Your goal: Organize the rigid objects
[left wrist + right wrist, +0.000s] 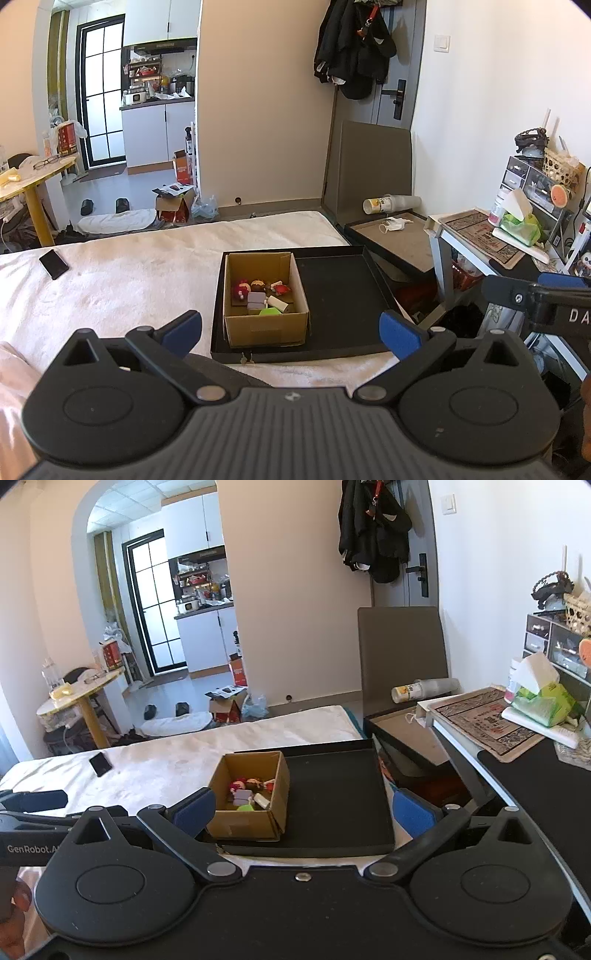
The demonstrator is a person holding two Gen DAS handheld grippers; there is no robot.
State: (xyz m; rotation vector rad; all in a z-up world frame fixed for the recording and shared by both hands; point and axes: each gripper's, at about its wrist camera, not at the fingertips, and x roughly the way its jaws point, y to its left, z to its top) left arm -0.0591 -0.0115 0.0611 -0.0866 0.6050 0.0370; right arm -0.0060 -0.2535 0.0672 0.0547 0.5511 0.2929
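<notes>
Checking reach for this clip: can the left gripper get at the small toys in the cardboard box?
Probably yes. The left gripper is open and empty, the cardboard box has no lid, and nothing lies between it and the toys.

Bare tray (pixel 340 295) floor right of cardboard box (pixel 264 326).

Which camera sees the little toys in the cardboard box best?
The left wrist view: it looks down into the cardboard box, so the toys show unobstructed. The right wrist view shows them smaller, partly hidden behind the box's wall.
</notes>
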